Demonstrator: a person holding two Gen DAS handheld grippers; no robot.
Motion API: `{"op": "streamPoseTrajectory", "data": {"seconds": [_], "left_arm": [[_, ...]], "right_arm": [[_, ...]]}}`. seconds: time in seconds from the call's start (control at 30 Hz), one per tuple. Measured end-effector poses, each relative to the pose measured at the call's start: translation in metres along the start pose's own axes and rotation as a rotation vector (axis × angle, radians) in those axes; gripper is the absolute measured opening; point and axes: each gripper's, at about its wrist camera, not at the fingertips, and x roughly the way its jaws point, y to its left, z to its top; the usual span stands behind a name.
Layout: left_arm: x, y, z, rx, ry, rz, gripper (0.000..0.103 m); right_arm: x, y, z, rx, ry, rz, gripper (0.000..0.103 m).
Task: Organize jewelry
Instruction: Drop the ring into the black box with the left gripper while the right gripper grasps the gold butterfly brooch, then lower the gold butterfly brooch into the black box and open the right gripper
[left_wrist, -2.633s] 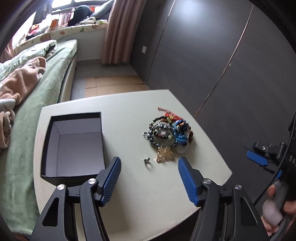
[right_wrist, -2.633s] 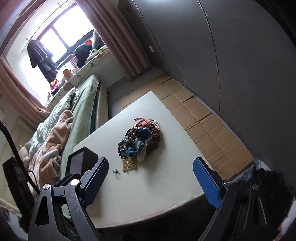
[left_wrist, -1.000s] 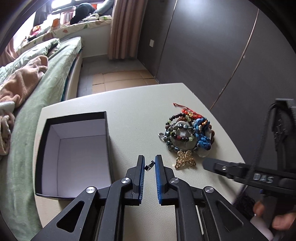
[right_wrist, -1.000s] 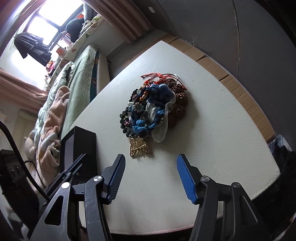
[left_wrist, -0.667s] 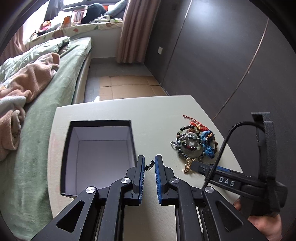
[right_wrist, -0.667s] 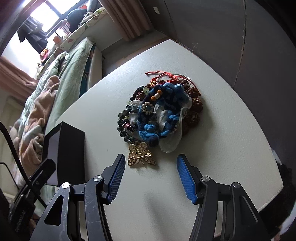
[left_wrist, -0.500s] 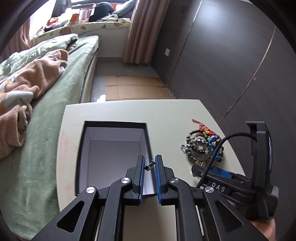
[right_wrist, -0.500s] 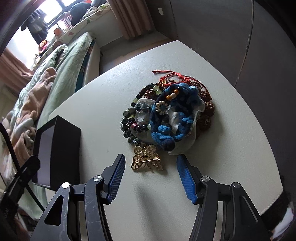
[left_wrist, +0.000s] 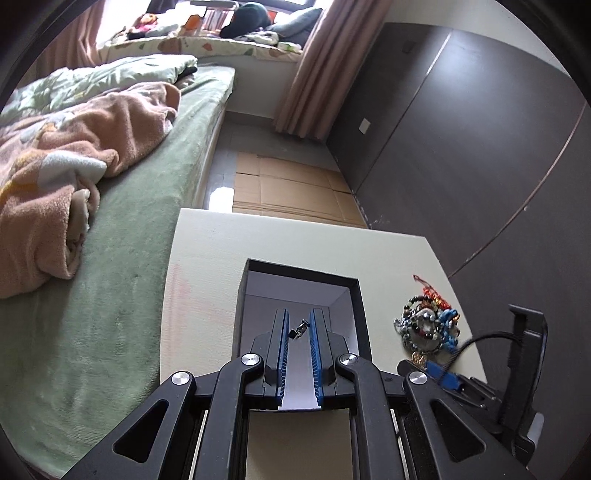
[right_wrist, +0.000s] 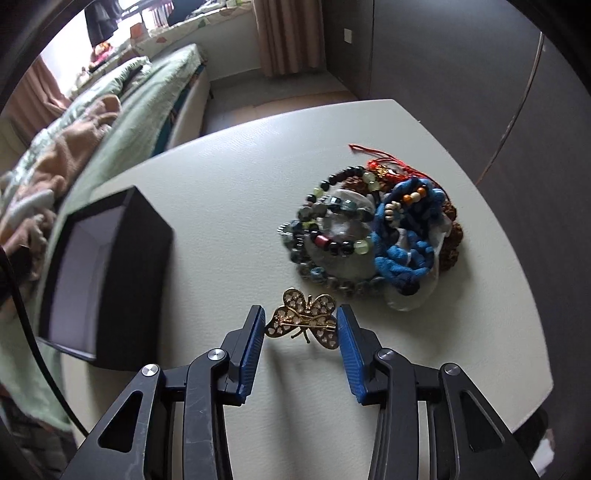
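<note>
Over the open black box (left_wrist: 354, 295) on the pale table (right_wrist: 229, 177), the left gripper (left_wrist: 298, 330) pinches a small metal charm (left_wrist: 298, 329) between its blue pads, while the right gripper (right_wrist: 300, 325) is spread wide around the gold butterfly brooch (right_wrist: 304, 321) lying beside the heap of beaded bracelets (right_wrist: 369, 229)

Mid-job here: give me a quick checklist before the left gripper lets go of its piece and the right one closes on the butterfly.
1. Left gripper shut on the small metal piece: ok.
2. Piece held over the open black box: ok.
3. Box interior free of obstructions: cannot tell, the fingers hide part of the floor.
4. Gold butterfly brooch between the right gripper's fingers: ok.
5. Right pads touching the brooch: cannot tell.
6. Brooch apart from the bead pile: ok.
</note>
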Motion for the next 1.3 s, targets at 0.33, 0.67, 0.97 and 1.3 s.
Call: {"op": "streamPoseTrajectory", "data": {"seconds": [0.33, 0.67, 0.97, 1.3], "left_arm": [[-0.013, 0.025, 0.010, -0.149, -0.020, -0.044, 0.069], [-0.025, 0.046, 0.015, -0.209, -0.020, -0.035, 0.069], [-0.032, 0.046, 0.012, -0.213, -0.021, -0.047, 0.075], [-0.033, 0.011, -0.004, -0.152, -0.023, -0.091, 0.088]], "right_arm": [[-0.046, 0.012, 0.003, 0.028, -0.161, 0.187, 0.041], [-0.045, 0.057, 0.014, 0.009, -0.200, 0.384, 0.041], [-0.045, 0.067, 0.016, -0.006, -0.175, 0.418, 0.073], [-0.070, 0.003, -0.006, 0.101, -0.228, 0.333, 0.075]]}}
